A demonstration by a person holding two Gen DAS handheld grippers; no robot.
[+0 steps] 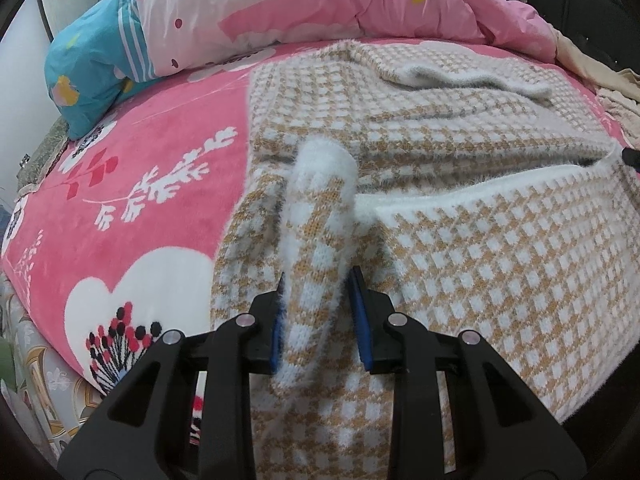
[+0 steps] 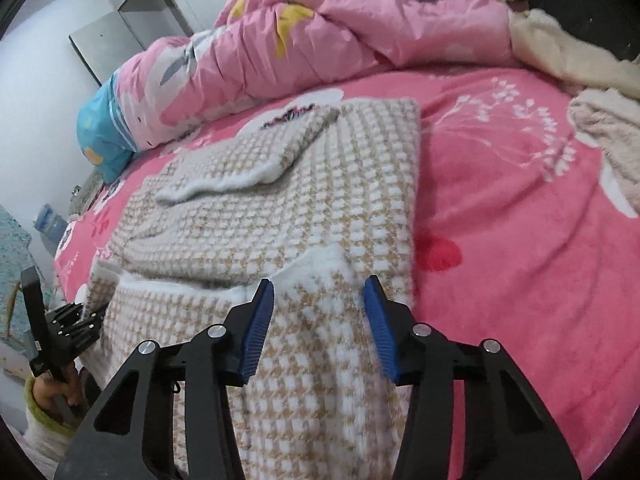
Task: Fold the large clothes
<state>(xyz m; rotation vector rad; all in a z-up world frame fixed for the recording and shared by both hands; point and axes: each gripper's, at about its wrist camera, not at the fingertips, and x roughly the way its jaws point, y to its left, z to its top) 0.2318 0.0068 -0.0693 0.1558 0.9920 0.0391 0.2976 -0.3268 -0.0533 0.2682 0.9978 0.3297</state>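
The checked sweater (image 1: 460,240) lies spread on the pink bedsheet (image 1: 152,216), its far end towards the bunched pink quilt (image 1: 320,0) and its near hem hanging over the bed's edge. It is already partly folded: one sleeve (image 2: 240,160) lies tucked across the body on the quilt side, and the sides look brought in to a rough rectangle. The long fold, near hem up towards the quilt, is what seems to be left.

The left gripper (image 1: 318,312) is partly closed on a raised ridge of the sweater's near edge, on the side away from the quilt; both blue pads press into the knit, so it has hold of the cloth.

The right gripper (image 2: 320,320) hangs over the sweater's other near corner, beside its white ribbed hem (image 2: 316,268). Its jaws stand part open with fabric between them, but the picture is blurred there and the pads do not appear to press on the cloth, so I judge it not yet gripping. Once it has that corner, both hands can likely lift the hem and carry it towards the quilt.
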